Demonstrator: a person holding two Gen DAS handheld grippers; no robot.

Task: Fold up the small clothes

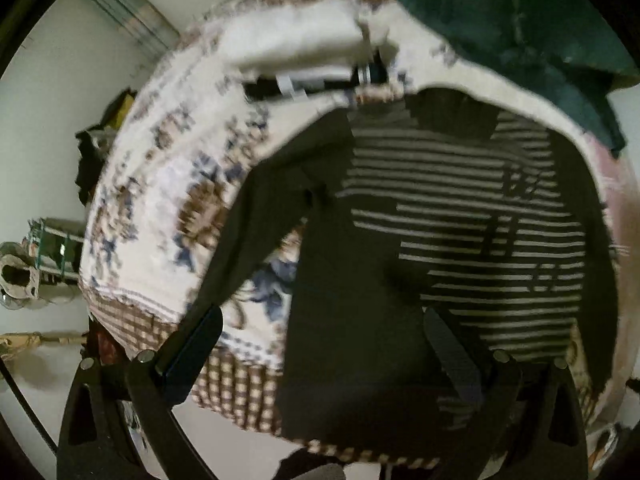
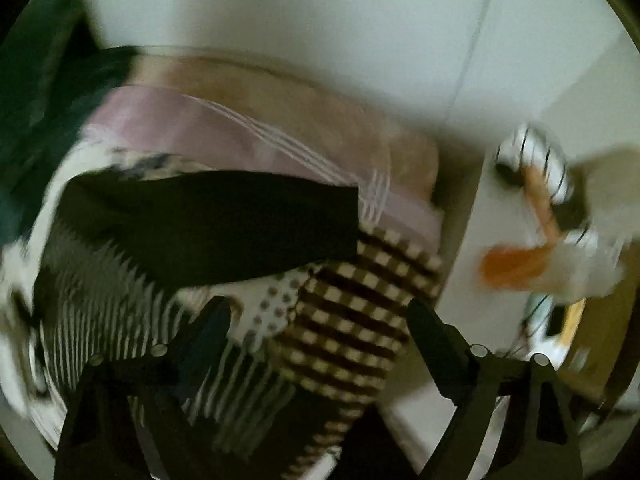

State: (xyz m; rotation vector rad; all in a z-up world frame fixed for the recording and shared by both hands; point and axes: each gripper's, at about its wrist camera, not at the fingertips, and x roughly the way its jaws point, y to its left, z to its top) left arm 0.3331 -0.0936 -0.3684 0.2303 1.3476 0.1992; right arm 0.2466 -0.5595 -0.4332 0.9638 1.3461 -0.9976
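In the left wrist view, the left gripper [image 1: 320, 344] has its jaws spread wide, with a dark sleeve [image 1: 352, 320] running down between its fingers [image 1: 192, 344] toward 6 o'clock. The striped shirt [image 1: 460, 220] lies spread on the floral bedspread [image 1: 168, 184] from centre toward 3 o'clock, and a green cloth [image 1: 500, 20] sits at 1 o'clock. In the blurred right wrist view, the right gripper [image 2: 320, 340] also gapes, empty, over the bed's checked edge [image 2: 360, 320]; the shirt [image 2: 120, 300] lies at 9 o'clock.
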